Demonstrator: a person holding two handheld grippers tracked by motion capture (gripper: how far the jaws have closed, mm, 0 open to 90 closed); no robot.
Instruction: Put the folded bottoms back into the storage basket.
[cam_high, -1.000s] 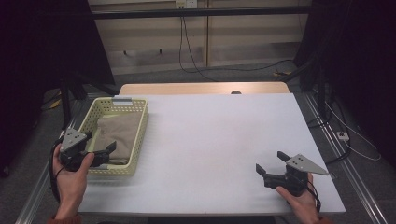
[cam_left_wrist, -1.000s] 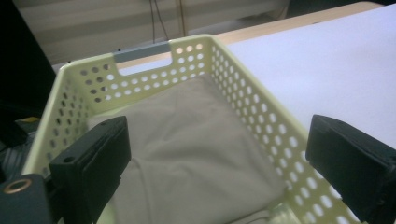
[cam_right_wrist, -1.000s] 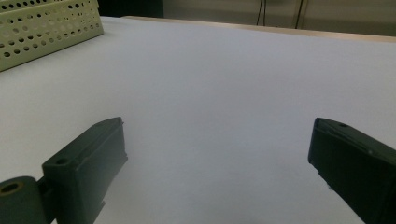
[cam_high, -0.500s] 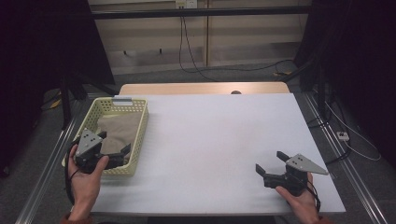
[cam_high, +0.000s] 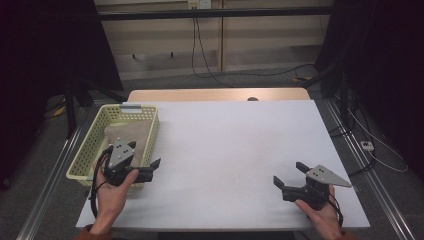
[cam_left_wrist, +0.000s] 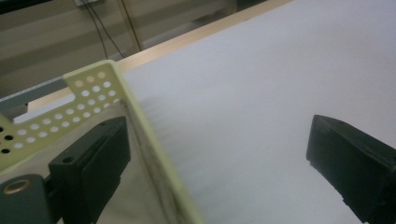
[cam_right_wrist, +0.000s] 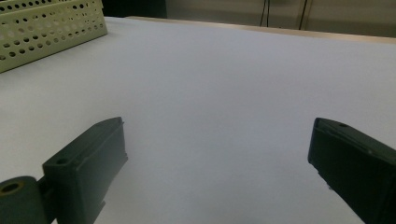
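Observation:
A pale yellow-green perforated basket (cam_high: 95, 142) stands at the table's left side, and a folded tan cloth (cam_high: 131, 134) lies in it. My left gripper (cam_high: 146, 153) is open at the basket's near right corner and straddles its right wall (cam_left_wrist: 140, 121). One jaw is inside above the cloth (cam_left_wrist: 136, 193), the other over the white table (cam_high: 230, 150). My right gripper (cam_high: 288, 172) is open and holds nothing, low over the table near the front right edge. In the right gripper view the right gripper (cam_right_wrist: 215, 135) points across bare tabletop, with the basket (cam_right_wrist: 46, 28) at far left.
A wooden strip (cam_high: 215, 95) runs along the table's far edge. Metal rails flank the table, and cables (cam_high: 370, 147) lie on the floor to the right. Bare white tabletop stretches between the basket and the right gripper.
My left gripper has moved right along the basket's front part, from its left side to its right wall. The right gripper has stayed put.

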